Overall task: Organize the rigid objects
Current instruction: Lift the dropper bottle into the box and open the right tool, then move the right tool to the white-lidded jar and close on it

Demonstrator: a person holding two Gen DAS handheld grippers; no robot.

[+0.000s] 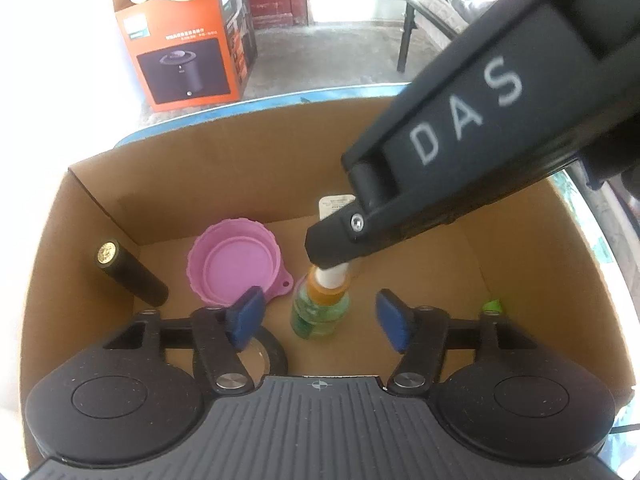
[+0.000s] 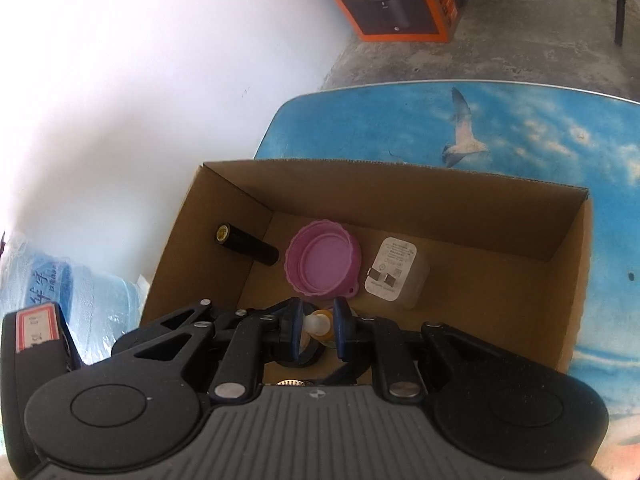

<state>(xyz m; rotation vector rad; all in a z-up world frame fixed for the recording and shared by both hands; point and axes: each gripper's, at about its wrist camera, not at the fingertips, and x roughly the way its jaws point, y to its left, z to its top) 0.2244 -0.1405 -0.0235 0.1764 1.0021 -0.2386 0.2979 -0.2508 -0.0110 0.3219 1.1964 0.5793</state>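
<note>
1. Cardboard box, open top, sits on blue sky-print table w/ a gull pic on it.
2. Small green bottle w/ orange collar & white tip stands upright on box floor, roughly centre-front.
3. R gripper: blue pads drawn close together, pinching the bottle's white tip from both sides. In left wrist view its black finger comes down from upper right and covers the bottle top.
4. L gripper: jaws spread, blue pads either side of the bottle at about its body height, gap visible both sides, not touching it. Nothing held.
5. Pink round lid/bowl, hollow side up, lies flat on box floor just left of & behind bottle; its small tab points toward the bottle.
6. Black cylinder w/ gold end cap leans in the left corner vs the box wall, apart from the pink piece.
7. White charger block, label & prongs side up, lies right of the pink piece, near it; mostly hidden behind R gripper in left wrist view.
8. Black ring-shaped item on box floor under the L gripper's left finger, partly hidden; can't tell what it is.
9. Bit of bright green at right by L gripper linkage, too hidden to ID.
10. Bkgd: orange product carton on concrete floor; water jug beside table, white wall.
</note>
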